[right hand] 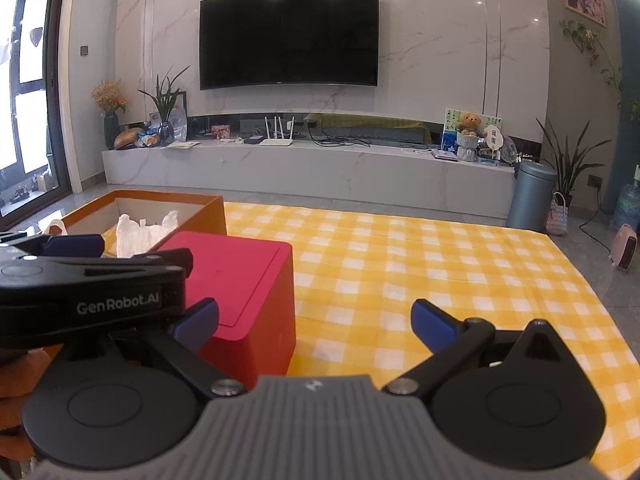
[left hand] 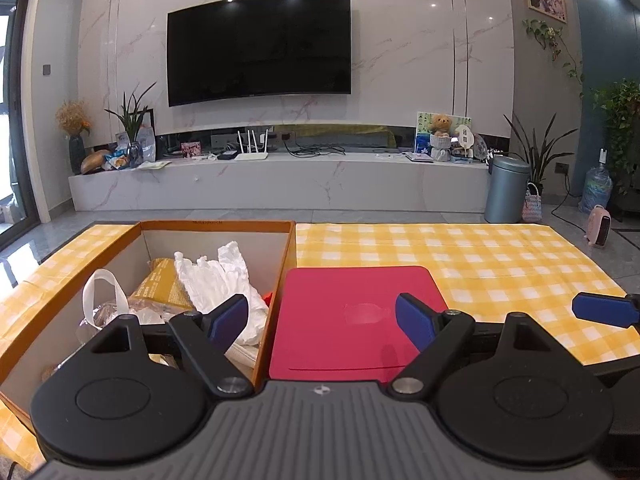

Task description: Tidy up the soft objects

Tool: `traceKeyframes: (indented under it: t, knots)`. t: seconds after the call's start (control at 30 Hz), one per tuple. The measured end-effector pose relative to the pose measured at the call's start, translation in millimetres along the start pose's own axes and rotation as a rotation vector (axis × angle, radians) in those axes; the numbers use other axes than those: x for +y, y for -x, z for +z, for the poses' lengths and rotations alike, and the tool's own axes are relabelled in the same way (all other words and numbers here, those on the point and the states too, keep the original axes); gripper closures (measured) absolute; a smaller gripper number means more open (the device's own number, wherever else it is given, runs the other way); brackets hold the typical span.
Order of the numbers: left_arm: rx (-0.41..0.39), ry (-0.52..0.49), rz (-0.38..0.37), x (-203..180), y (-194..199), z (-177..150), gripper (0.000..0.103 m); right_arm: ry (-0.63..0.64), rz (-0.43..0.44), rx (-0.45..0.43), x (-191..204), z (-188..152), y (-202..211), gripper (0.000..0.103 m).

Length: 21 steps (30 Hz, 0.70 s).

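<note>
- Left gripper [left hand: 322,322] fingers spread, empty; left finger hangs over the open orange cardboard box [left hand: 216,225], where the crumpled white plastic bags [left hand: 218,280] sit.
- Right gripper [right hand: 316,322] released, empty, above the yellow-checked desk [right hand: 400,264].
- Closed red box [left hand: 356,312] sits between my left fingers, probably next container.

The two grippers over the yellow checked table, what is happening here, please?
A person holds both over the table. The left gripper and the right gripper are open and hold nothing. The orange box already contains soft things: a white plastic bag, a yellow packet and another bag. The red box beside it is closed with its lid. Nothing lies loose on the checked cloth in view.
</note>
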<state>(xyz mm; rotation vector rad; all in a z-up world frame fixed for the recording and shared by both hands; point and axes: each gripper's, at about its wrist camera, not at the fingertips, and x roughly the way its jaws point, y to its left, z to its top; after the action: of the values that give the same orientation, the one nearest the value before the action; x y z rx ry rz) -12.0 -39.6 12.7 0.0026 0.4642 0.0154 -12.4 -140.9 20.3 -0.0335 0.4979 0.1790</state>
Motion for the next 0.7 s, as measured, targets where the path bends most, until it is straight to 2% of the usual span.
traceKeyframes:
  t: [0.7]
  knots:
    - [0.007,-0.043,0.009,-0.7,-1.7,0.2,0.005,0.008,-0.007,0.022,1.5,-1.9,-3.5,0.003]
